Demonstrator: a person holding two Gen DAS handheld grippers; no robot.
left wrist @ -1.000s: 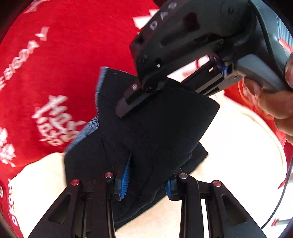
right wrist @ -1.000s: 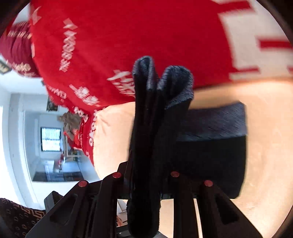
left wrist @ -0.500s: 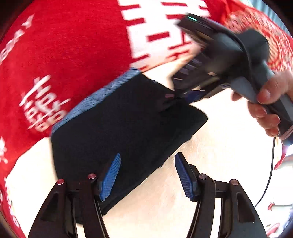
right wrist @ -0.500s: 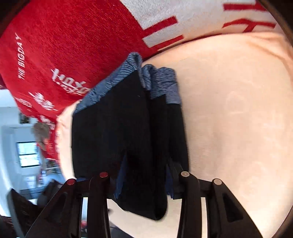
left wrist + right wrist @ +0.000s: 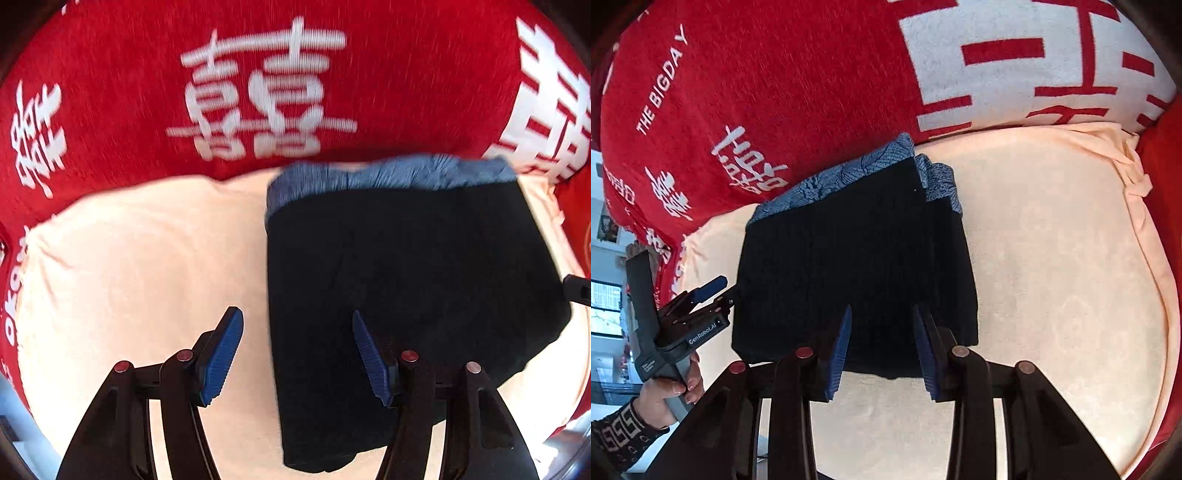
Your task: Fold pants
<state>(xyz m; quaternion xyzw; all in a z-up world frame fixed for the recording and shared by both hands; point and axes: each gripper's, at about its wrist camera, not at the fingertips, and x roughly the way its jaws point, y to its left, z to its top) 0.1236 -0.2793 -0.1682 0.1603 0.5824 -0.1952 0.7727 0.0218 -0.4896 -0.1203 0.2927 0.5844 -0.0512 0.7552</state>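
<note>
The dark navy pants lie folded into a flat rectangle on the cream cushion, their lighter blue waistband toward the red backrest. In the right wrist view the same bundle lies flat with the blue band at its far edge. My left gripper is open and empty just above the bundle's near left edge. My right gripper is open and empty at the bundle's near edge. The left gripper also shows in the right wrist view, beside the bundle's left side.
A red blanket with white lettering covers the backrest behind the cushion; it also shows in the right wrist view. Bare cream cushion lies right of the pants. A room with windows shows past the seat's left edge.
Both grippers held the pants a second ago; the left let go first, then the right. The bundle now lies flat and both grippers have drawn back from it.
</note>
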